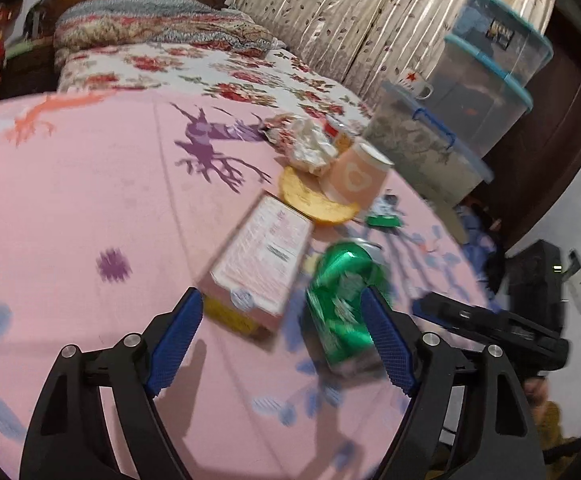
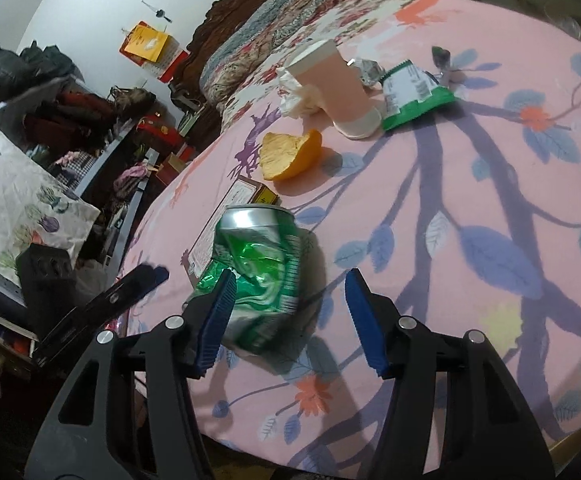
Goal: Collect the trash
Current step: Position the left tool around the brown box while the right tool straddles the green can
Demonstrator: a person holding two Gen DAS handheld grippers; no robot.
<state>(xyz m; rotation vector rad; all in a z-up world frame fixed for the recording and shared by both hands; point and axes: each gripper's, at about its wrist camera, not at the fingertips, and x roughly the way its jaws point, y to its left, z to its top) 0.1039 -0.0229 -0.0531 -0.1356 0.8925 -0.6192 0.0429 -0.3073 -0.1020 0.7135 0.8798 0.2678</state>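
Right gripper (image 2: 288,314) stands open astride the crushed green can (image 2: 256,272), left pad against its dented side, right pad clear, probably lining up a grasp. Left gripper (image 1: 282,340) is also open, empty, with the can beside its right finger. Can lies near the pink bedsheet's (image 2: 430,208) edge; carton (image 1: 258,264), orange peel (image 2: 290,154) and paper cup (image 2: 330,80) sit further in.

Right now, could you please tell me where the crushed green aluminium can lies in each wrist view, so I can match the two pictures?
Left wrist view: the crushed green aluminium can lies lower centre-right, against the right blue pad, right of the flat pink cardboard box.
Right wrist view: the can lies centre-left, by the left pad, in front of the box.
Shared landmark: the orange peel, beyond the can in both.
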